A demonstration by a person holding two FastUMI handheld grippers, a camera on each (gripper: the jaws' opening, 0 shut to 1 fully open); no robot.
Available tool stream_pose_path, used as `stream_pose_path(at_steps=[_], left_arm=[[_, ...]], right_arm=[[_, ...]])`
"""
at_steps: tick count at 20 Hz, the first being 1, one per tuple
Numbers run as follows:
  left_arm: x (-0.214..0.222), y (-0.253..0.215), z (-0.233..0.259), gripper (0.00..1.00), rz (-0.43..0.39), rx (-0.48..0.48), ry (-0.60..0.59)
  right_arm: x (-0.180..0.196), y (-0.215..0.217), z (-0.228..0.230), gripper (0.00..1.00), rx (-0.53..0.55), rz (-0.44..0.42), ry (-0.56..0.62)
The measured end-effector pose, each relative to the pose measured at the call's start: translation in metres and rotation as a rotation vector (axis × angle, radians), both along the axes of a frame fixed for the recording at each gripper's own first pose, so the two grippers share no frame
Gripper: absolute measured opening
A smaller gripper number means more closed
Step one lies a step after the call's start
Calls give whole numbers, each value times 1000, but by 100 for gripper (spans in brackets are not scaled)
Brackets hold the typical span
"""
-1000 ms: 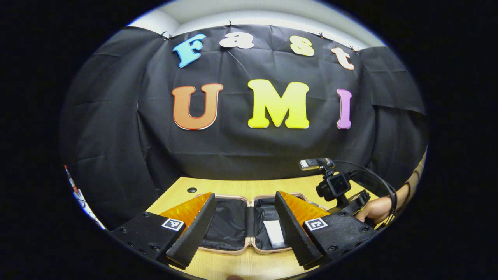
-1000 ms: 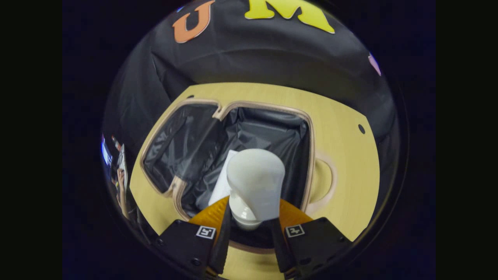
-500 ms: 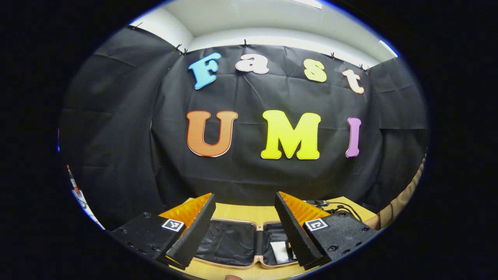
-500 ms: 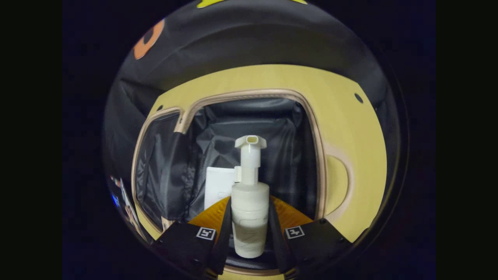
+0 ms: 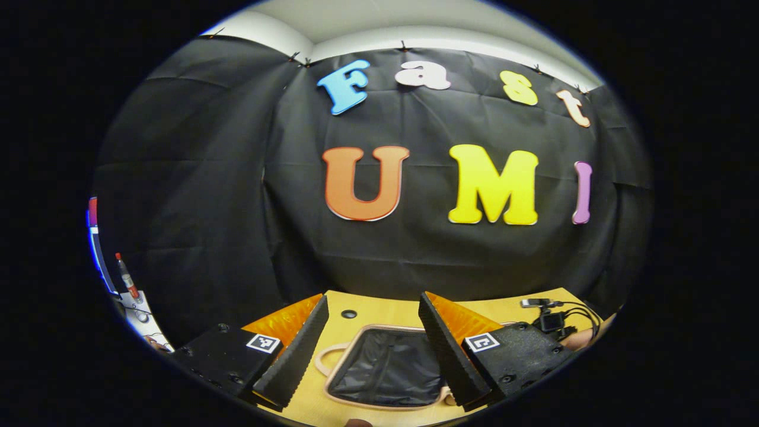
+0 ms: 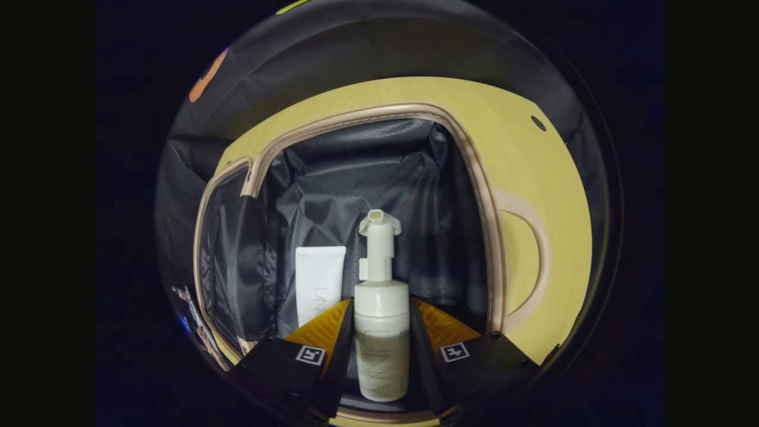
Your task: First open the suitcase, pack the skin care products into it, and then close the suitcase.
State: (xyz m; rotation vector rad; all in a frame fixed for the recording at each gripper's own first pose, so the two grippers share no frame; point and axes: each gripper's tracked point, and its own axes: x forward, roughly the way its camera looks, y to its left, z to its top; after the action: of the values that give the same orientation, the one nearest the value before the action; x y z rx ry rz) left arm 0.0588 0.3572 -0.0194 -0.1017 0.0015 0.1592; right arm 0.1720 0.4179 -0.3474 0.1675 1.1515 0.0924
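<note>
The right gripper [image 6: 380, 356], jaws clamped on a pump bottle [image 6: 381, 332], is lowering it into the open suitcase [image 6: 474, 178] beside a tube [image 6: 319, 281]; released askew, it could topple. The left gripper [image 5: 370, 344] is hovering, jaws apart.

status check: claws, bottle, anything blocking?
Right claw shut on pump bottle, over the open suitcase. White tube already inside. Left claw open, holding nothing. Nothing blocking.
</note>
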Motion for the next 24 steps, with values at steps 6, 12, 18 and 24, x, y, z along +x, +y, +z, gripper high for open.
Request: stream_pose_path(at_steps=[6, 12, 18, 24], left_arm=[[34, 69, -78, 98, 15, -121, 153], [64, 98, -168, 99, -29, -226, 313], [92, 85, -242, 99, -89, -481, 455], [117, 100, -273, 96, -44, -825, 453]], right_arm=[[-3, -7, 63, 81, -10, 73, -151], [-20, -36, 208, 77, 4, 170, -545], [-85, -121, 375, 81, -123, 131, -1064], [-151, -184, 415, 77, -256, 129, -1190]])
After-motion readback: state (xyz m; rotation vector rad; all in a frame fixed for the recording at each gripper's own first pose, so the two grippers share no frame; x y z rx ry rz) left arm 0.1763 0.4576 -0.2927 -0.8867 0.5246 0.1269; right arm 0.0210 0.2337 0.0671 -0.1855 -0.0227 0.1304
